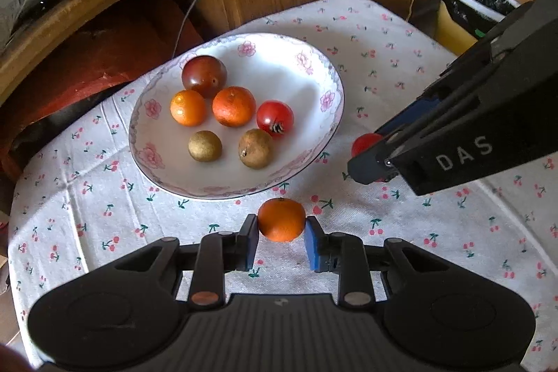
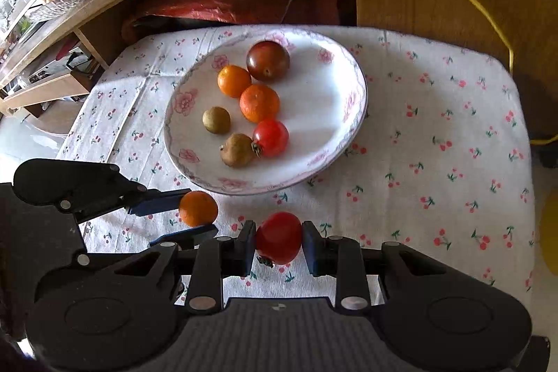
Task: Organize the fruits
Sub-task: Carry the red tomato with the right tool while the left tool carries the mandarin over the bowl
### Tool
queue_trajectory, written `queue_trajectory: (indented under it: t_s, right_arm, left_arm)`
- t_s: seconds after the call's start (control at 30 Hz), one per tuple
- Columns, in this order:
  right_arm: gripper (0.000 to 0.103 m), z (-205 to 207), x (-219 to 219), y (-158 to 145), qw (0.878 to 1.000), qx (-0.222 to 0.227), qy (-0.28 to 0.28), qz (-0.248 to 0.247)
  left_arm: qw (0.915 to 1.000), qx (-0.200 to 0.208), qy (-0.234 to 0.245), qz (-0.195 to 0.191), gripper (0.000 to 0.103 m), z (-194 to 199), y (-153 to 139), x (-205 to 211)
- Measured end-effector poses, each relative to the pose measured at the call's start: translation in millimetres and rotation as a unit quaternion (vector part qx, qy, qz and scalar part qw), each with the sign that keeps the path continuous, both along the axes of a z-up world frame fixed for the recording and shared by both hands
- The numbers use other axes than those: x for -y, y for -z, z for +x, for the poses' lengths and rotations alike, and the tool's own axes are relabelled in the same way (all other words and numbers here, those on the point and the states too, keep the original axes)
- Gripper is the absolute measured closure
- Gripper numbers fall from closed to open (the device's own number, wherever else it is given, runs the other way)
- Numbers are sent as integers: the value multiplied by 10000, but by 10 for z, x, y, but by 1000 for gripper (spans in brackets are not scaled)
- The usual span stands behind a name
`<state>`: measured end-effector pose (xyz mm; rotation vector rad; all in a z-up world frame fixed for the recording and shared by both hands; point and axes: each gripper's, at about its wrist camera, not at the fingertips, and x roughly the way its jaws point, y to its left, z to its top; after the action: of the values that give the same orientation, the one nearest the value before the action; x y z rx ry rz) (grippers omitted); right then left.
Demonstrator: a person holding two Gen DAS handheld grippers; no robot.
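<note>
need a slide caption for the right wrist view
Right gripper holds a red tomato, left gripper a small orange, before the six-fruit plate.

Six fruits (image 1: 233,106) in plate (image 1: 314,142); plate on tablecloth (image 1: 104,232).

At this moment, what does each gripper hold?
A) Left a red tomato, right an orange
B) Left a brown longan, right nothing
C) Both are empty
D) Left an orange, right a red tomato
D: the left gripper pinches a small orange between its blue pads, and the right gripper pinches a red tomato, both short of the plate.
</note>
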<state>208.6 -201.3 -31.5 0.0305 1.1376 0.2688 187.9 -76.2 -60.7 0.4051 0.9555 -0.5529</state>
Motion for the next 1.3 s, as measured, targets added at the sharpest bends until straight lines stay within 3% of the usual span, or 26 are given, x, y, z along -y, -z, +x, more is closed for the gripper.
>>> queue_trajectory:
  t_s: [0.47,0.73,1.3]
  right_arm:
    - [79,47,-151,-129,9978,489,-232,-390]
    - [79,96,-150,-140,9955,687,-246,-609]
    - [79,335,-271,-40,9910,997,-382,-814]
  left_arm:
    - [9998,128,-22,-173,66,-10,-221,-84]
    - [9984,416,-327,-209,66,140,-347,-145]
    - [9954,588,-745,-88,66,480,-236,-129]
